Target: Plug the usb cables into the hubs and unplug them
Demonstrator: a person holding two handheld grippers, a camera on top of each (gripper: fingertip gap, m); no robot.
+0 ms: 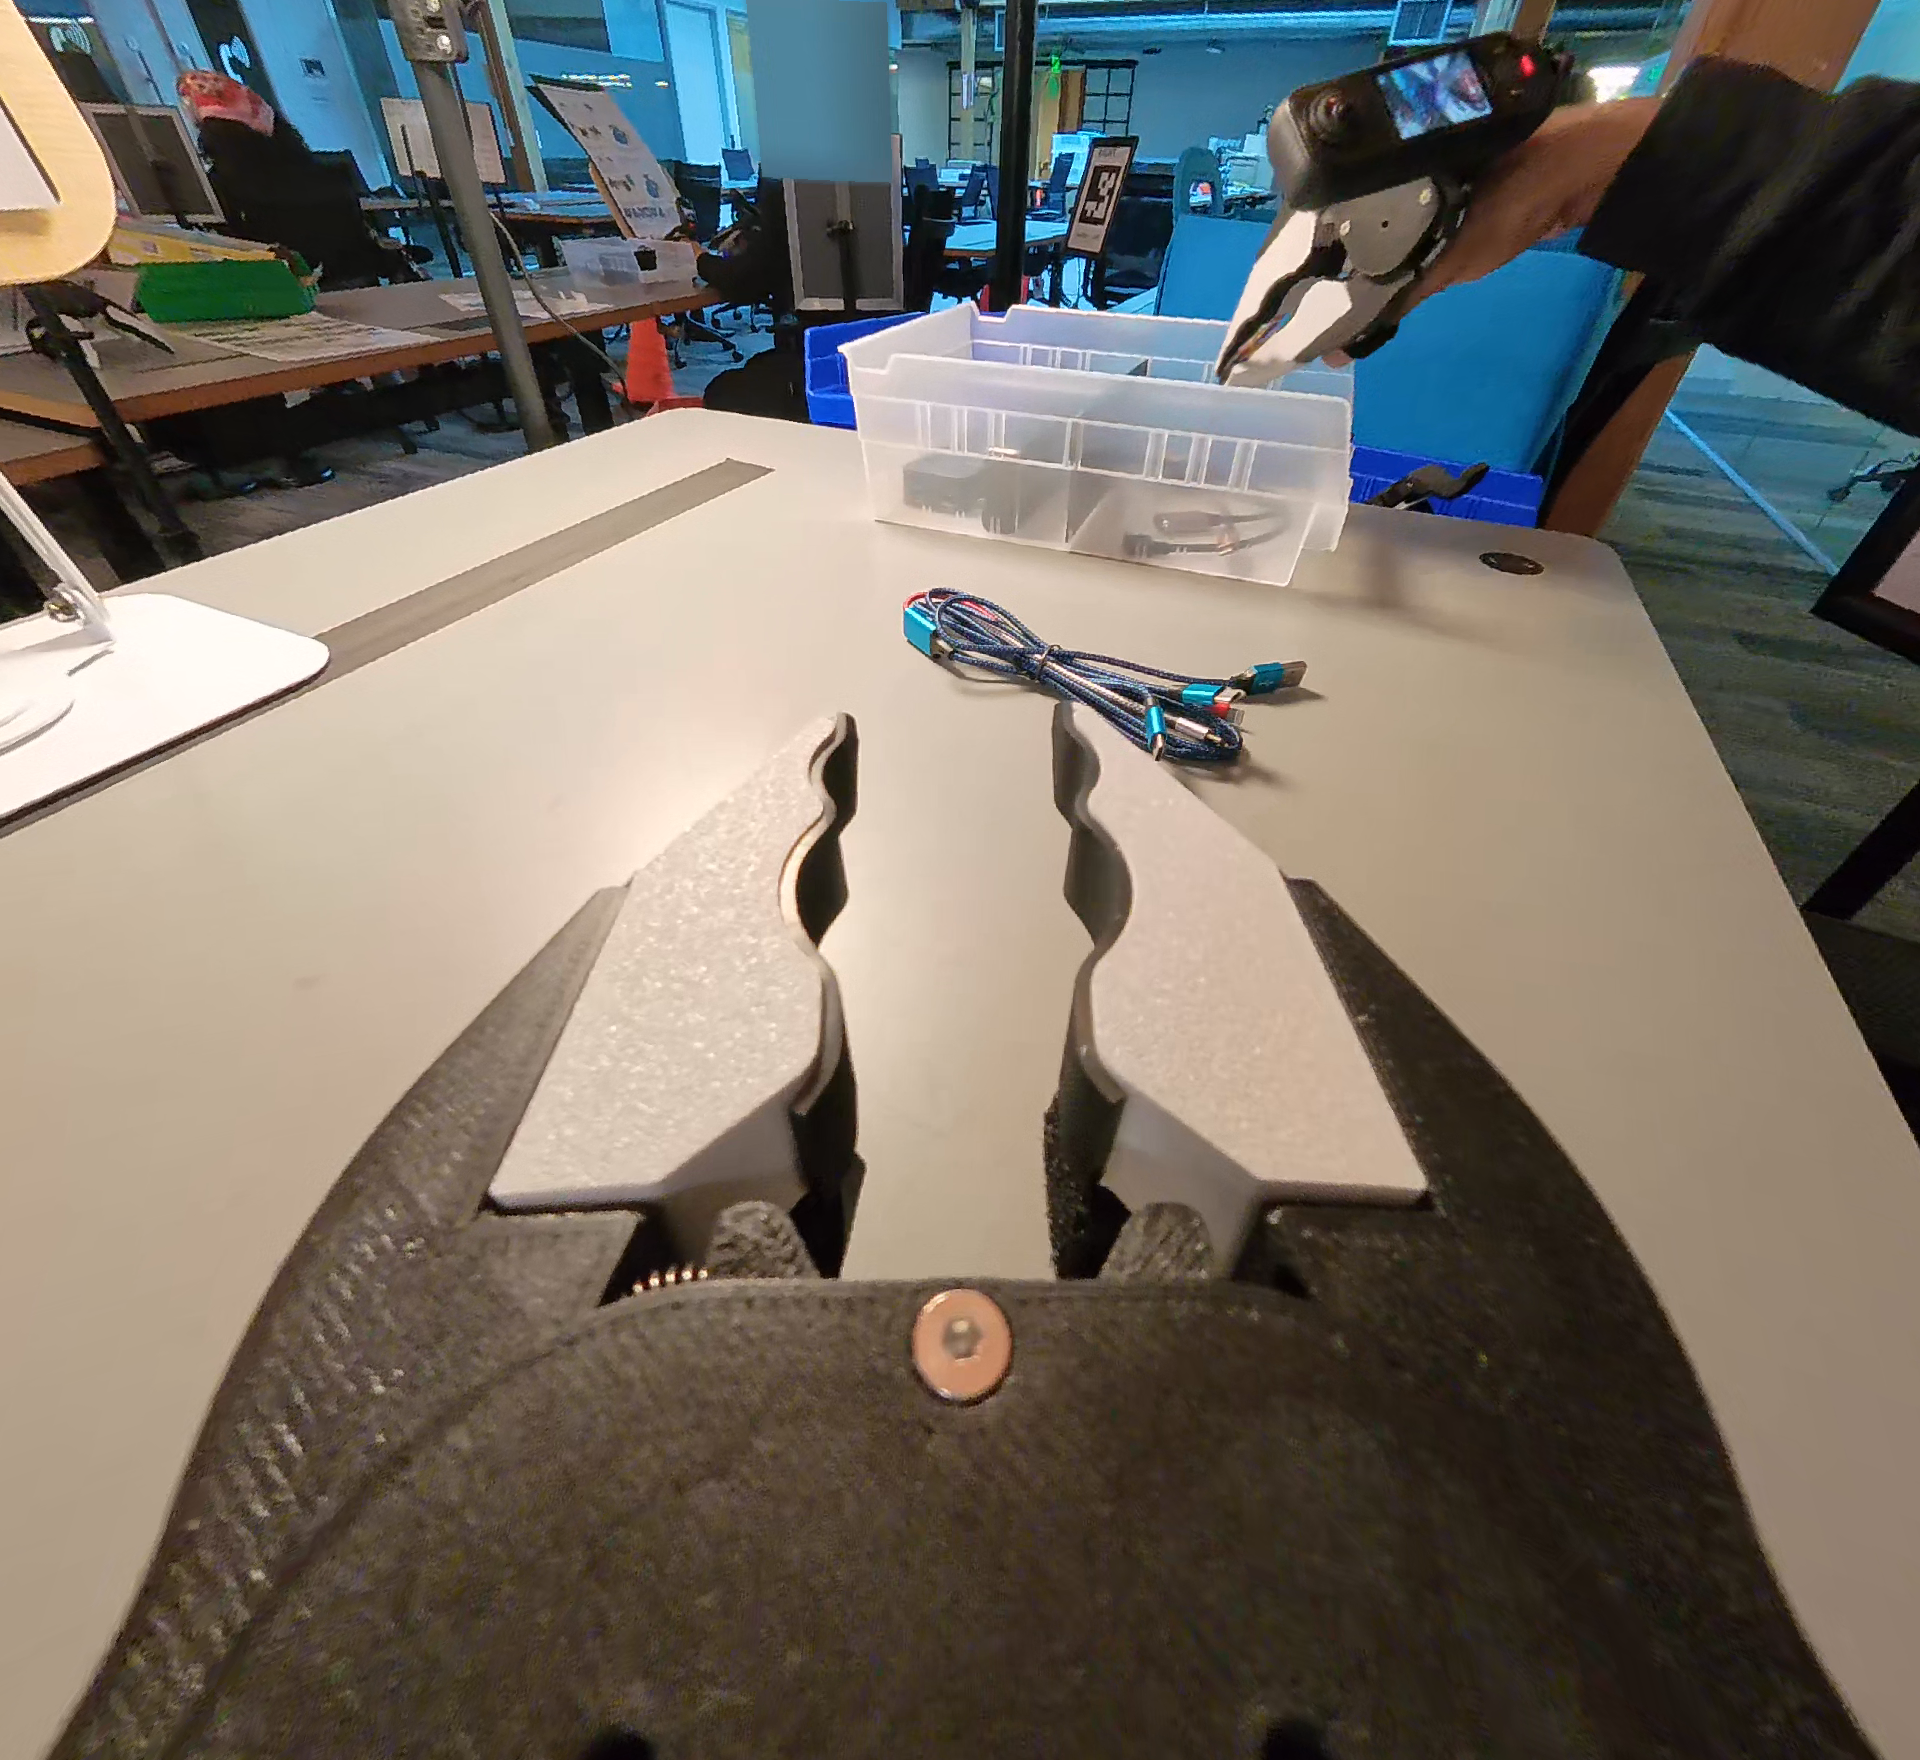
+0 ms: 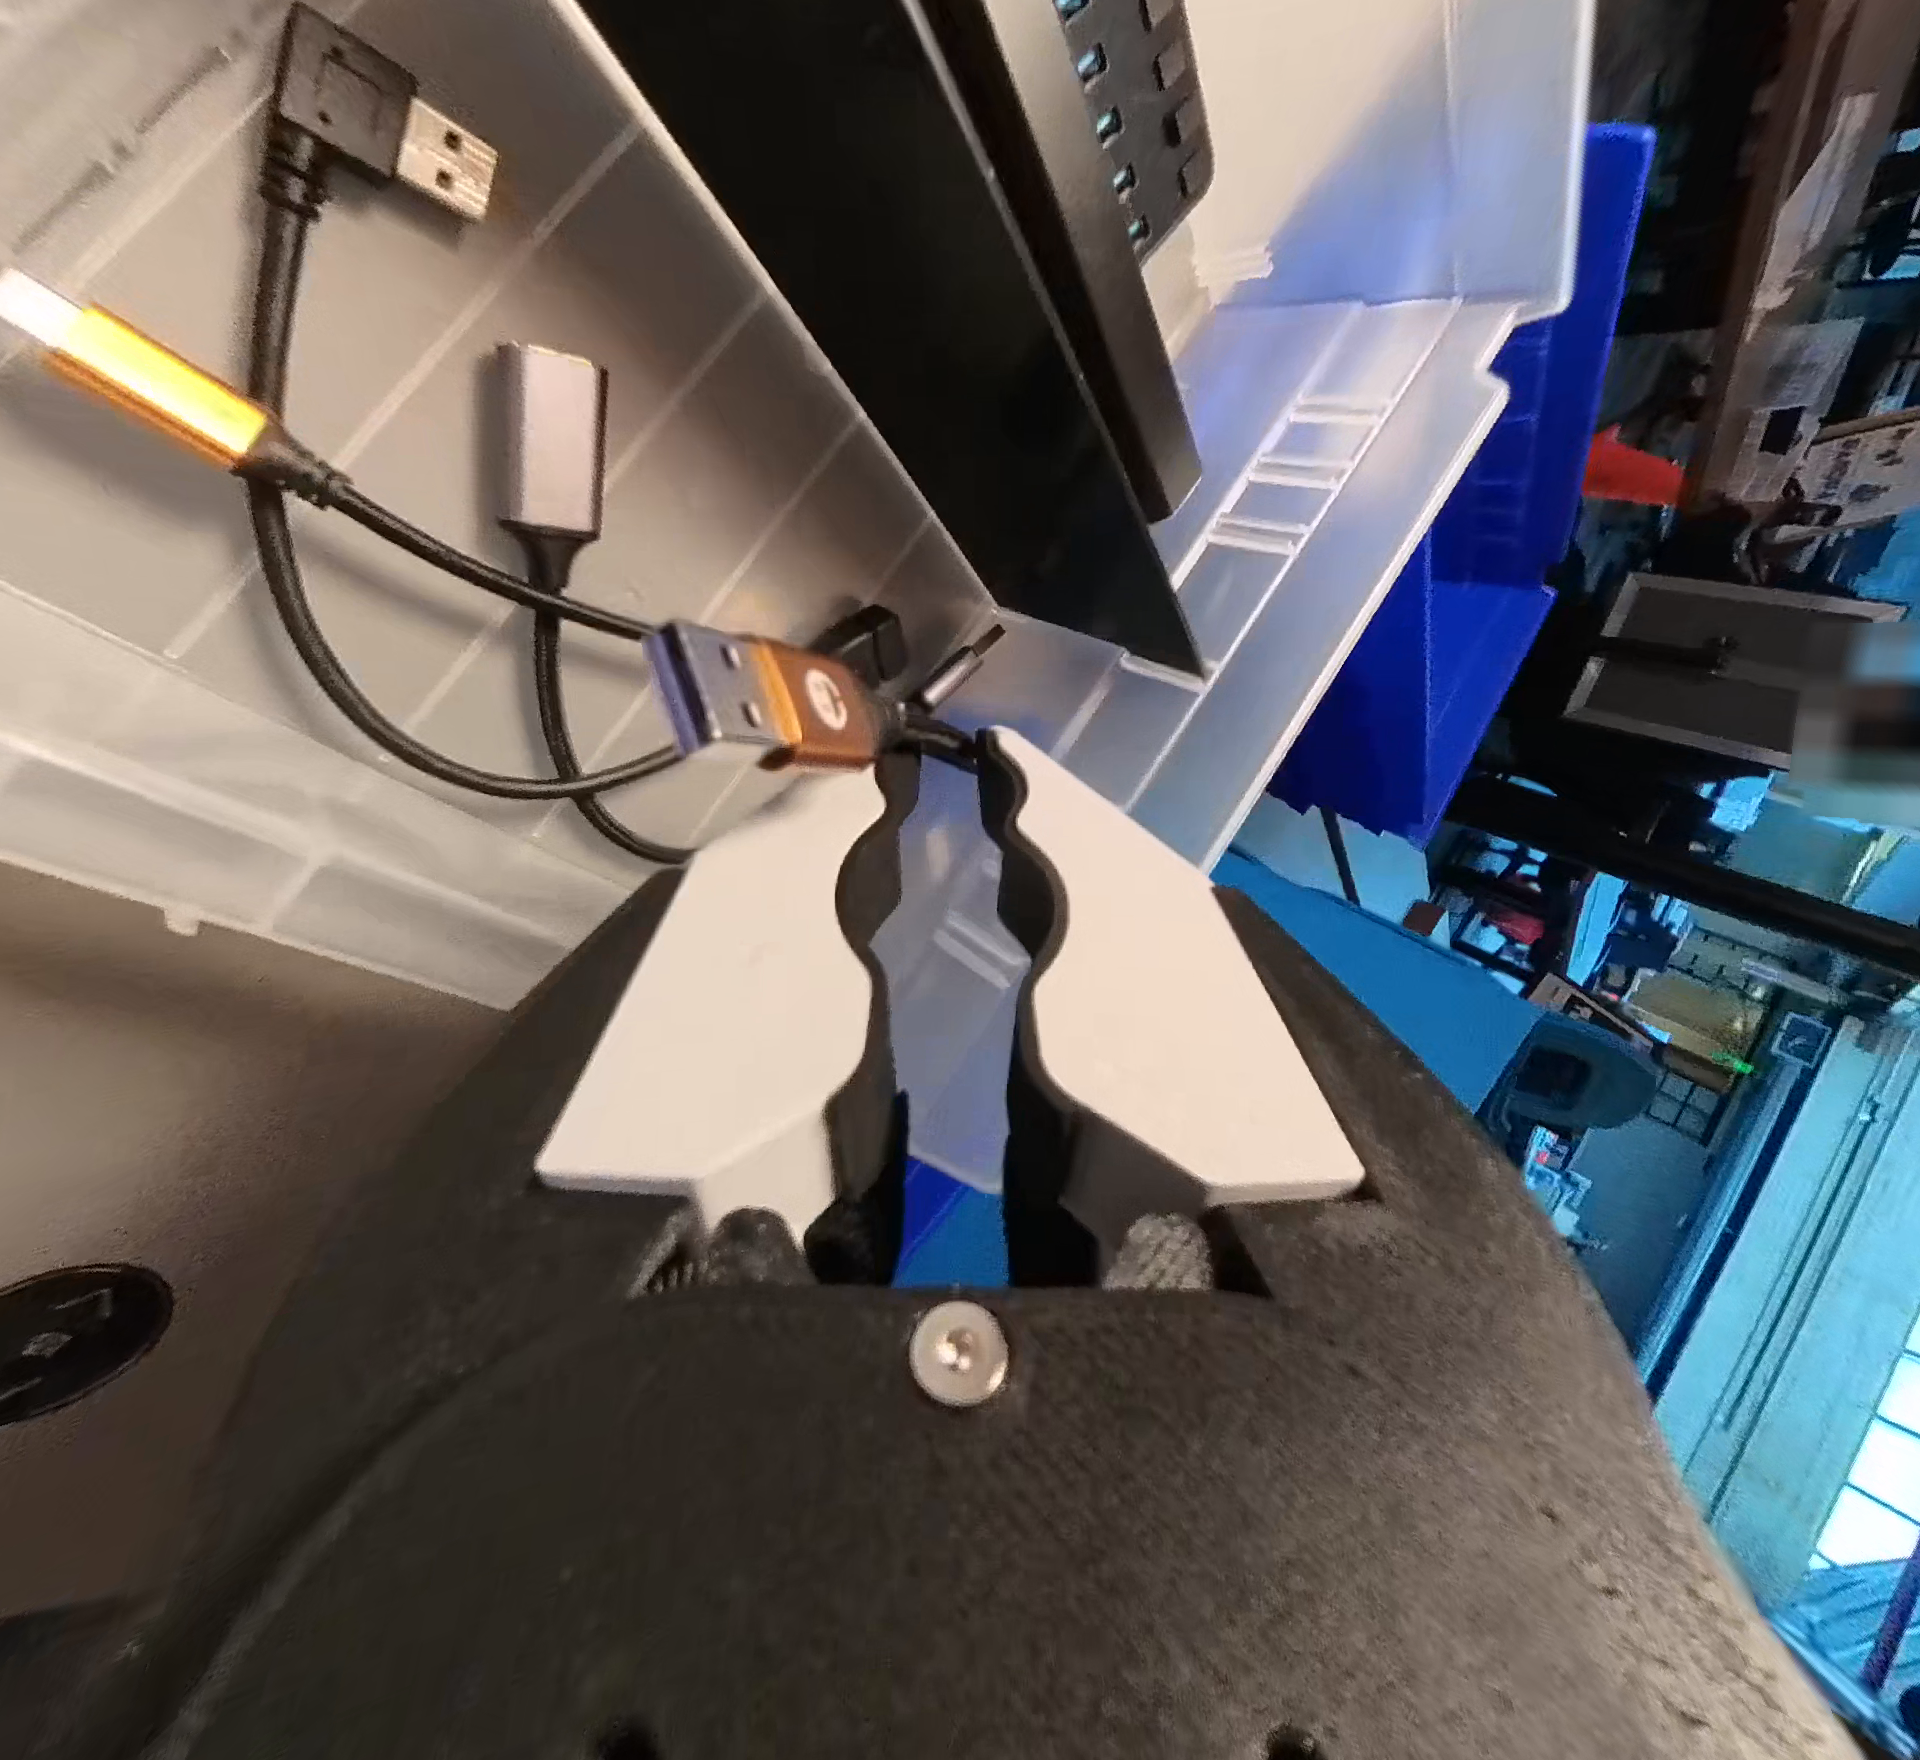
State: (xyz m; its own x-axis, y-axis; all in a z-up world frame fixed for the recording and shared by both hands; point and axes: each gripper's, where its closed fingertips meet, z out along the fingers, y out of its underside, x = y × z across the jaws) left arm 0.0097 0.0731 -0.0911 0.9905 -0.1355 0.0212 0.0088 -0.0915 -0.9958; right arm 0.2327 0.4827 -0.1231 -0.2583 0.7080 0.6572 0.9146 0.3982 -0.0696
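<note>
Beside the clear, frosted bin [image 1: 1101, 463] on the pale grey table [image 1: 520, 775] lies a blue braided cable bundle [image 1: 1091, 671] with turquoise and red plug shells; inside the bin, a black cable [image 2: 281, 567] carries orange-gold plugs [image 2: 810, 702]; behind it sits a blue crate [image 1: 1455, 484].

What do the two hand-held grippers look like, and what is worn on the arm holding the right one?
Each gripper has a black, rough-textured body with a silver screw at its centre. The left gripper and right gripper carry two flat, pale grey fingers with wavy black inner edges. Seen from the left wrist view, the right gripper has a black camera with a small lit screen on top. The arm wears a dark sleeve.
</note>
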